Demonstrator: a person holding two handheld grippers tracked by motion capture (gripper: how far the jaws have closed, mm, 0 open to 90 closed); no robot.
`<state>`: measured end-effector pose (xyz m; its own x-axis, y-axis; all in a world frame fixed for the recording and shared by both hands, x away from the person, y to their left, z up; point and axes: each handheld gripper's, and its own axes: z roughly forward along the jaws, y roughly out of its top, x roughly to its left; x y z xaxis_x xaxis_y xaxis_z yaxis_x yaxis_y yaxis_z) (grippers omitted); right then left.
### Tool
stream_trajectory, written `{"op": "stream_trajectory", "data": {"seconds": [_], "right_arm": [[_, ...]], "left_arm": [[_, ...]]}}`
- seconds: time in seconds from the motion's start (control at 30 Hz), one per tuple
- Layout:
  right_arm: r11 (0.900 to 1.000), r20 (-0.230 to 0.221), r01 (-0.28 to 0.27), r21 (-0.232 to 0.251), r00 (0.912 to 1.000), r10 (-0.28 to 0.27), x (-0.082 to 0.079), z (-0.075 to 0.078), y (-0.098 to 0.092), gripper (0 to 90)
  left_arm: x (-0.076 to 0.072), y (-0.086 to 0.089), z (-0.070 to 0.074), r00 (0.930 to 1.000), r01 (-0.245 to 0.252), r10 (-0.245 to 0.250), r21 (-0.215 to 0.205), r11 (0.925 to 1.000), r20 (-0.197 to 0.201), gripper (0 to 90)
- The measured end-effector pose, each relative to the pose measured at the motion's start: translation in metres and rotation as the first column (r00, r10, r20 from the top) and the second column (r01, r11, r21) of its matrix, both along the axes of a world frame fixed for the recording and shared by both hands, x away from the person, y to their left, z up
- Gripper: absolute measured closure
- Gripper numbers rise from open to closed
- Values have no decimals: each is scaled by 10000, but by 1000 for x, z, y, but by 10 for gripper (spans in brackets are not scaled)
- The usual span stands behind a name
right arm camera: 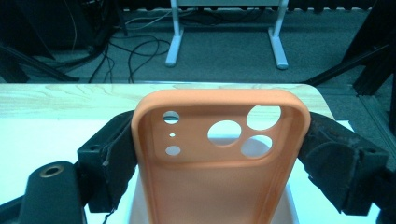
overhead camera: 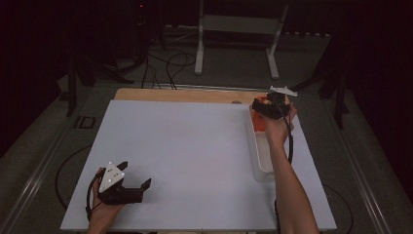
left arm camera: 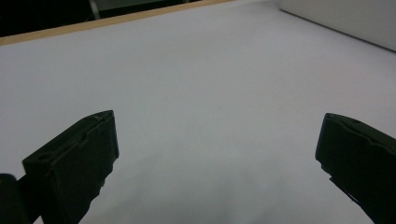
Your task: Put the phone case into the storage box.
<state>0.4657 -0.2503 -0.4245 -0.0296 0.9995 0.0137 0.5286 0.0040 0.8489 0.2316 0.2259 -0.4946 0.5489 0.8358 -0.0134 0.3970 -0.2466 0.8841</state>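
An orange phone case (right arm camera: 219, 158) with round camera holes stands between the jaws of my right gripper (right arm camera: 219, 154), which is shut on its two sides. From above, that gripper (overhead camera: 267, 108) hovers over the far end of a white tray (overhead camera: 263, 163) at the table's right, the orange case (overhead camera: 259, 122) showing beneath it. My left gripper (overhead camera: 132, 181) rests near the front left of the white board, open, with nothing between its jaws. Its own view shows both black fingers (left arm camera: 74, 163) spread wide over the bare white surface.
The white board (overhead camera: 185, 156) covers most of the wooden table (overhead camera: 180, 94). A white stand (overhead camera: 238, 34) and loose cables (overhead camera: 165, 68) lie on the floor beyond the far edge. The person's right forearm (overhead camera: 290, 190) stretches along the tray's right side.
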Motion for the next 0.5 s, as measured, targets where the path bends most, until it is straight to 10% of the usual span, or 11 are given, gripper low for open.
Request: {"op": "stream_trajectory", "data": {"seconds": [0.5], "right_arm": [[9999, -82, -12, -112, 10000, 11, 1, -5, 0, 165]], "left_arm": [[0, -1, 0, 10000, 8, -8, -26, 10000, -18, 3]]}}
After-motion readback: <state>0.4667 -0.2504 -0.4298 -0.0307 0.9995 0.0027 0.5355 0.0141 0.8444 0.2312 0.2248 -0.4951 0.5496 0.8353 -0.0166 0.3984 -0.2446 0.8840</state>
